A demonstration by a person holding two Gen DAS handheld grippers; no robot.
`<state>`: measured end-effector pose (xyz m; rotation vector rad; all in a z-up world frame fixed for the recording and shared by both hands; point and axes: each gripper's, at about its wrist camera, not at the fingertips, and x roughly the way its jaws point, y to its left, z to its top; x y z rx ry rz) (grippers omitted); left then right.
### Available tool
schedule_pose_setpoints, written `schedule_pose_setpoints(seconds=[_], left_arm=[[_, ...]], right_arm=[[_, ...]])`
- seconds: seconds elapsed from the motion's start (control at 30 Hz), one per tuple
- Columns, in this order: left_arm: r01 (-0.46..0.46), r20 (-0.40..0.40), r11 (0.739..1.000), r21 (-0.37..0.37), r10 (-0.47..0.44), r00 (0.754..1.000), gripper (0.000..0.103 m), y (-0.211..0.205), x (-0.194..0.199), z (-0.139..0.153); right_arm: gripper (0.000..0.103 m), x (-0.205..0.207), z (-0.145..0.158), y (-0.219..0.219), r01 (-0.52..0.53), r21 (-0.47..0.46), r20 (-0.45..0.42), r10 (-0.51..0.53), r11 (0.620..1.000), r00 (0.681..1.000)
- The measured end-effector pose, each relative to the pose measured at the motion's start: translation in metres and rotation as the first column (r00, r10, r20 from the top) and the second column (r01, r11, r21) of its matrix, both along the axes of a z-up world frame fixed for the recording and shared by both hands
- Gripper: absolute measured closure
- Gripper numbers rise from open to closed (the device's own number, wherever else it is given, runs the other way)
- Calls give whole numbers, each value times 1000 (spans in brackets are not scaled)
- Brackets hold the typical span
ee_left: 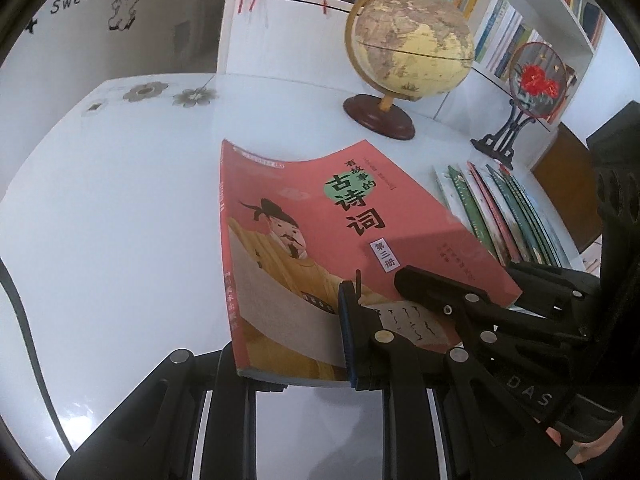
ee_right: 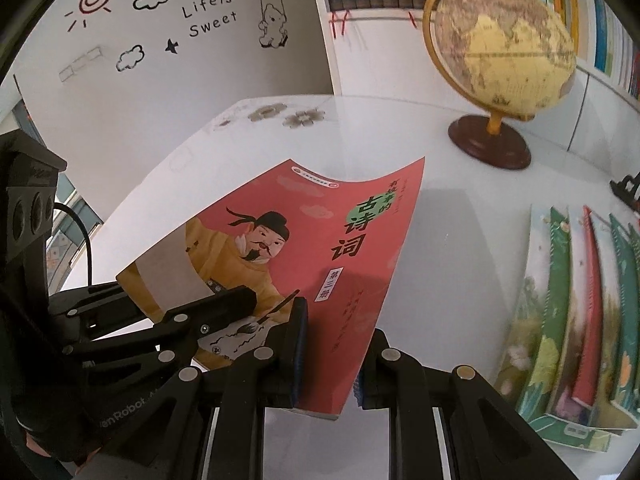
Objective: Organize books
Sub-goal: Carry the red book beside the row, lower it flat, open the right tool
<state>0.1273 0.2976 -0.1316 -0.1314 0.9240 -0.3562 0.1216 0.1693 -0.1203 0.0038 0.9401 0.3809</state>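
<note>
Both claws grip one red book [ee_left: 320,240] above the table [ee_left: 120,200]. Left gripper [ee_left: 288,360] and right gripper [ee_right: 332,360] are clamped on its near edge.

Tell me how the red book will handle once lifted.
Probably floppy: the red book is a thin softcover whose far edge already curves. Likely light, since both grippers pinch only its near edge. Its glossy cover may slip against the left gripper and right gripper.

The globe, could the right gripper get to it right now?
Probably not yet: the right gripper is shut on the red poetry book, also held by the left gripper. The table toward the globe looks unobstructed.
</note>
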Motion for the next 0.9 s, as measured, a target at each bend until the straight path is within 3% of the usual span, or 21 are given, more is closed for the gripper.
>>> schedule_pose_setpoints(seconds=[0.27,0.4,0.5,0.53,0.63,0.67,0.9], left_arm=[[2,-36,1000,1,-2,999,86,2,1,-10],[-13,-71,999,35,15,997,68,2,1,-15],[-26,-129,999,26,29,991,61,7,3,-24],[-54,-152,997,58,62,986,60,9,3,-28],[-98,-136,985,140,117,984,62,16,0,-30],[-101,-135,985,137,120,983,62,19,-1,-31],[-145,-145,979,145,166,975,62,26,-10,-23]], right_arm=[[85,5,-8,3,12,-8,-25,-13,1000,1000],[84,9,-16,0,30,6,-65,-30,1000,997],[79,14,-19,-4,52,-6,-93,-52,999,994],[79,15,-21,-5,54,-15,-105,-55,998,993],[73,13,-26,-4,49,-86,-115,-59,995,992],[69,12,-25,-5,48,-107,-108,-60,993,992],[68,4,-29,-5,-11,-88,-128,-1,996,992]])
